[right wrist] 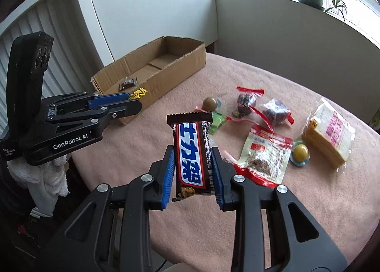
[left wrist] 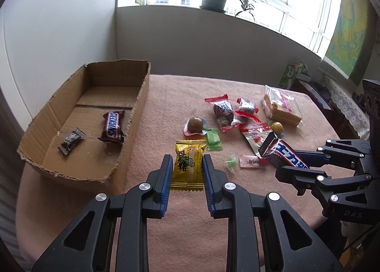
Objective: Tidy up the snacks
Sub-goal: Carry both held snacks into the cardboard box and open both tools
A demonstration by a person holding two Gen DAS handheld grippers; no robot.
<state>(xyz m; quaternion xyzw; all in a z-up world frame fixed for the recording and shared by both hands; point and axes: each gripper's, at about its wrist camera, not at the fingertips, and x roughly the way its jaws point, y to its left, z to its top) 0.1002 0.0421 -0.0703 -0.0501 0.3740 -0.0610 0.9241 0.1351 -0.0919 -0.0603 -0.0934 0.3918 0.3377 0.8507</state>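
Note:
My left gripper [left wrist: 186, 165] is shut on a yellow candy packet [left wrist: 188, 165] and holds it just right of the cardboard box [left wrist: 71, 172]. A Snickers bar [left wrist: 112, 127] and a small dark candy [left wrist: 71, 141] lie in the box. My right gripper [right wrist: 192, 153] is shut on a brown Snickers bar with blue lettering [right wrist: 192, 150], held upright above the table's near edge. The right gripper [left wrist: 294, 167] also shows at the right in the left wrist view. The left gripper [right wrist: 133, 100] shows at the left in the right wrist view, in front of the box [right wrist: 180, 67].
Loose snacks lie on the pink tablecloth [left wrist: 180, 224]: a green candy [left wrist: 213, 138], a brown ball candy [left wrist: 195, 124], red-wrapped dark sweets [left wrist: 223, 110], a red and white pouch [right wrist: 263, 153], a wafer pack [right wrist: 329, 134], a yellow ball candy [right wrist: 300, 152]. A wall stands behind the box.

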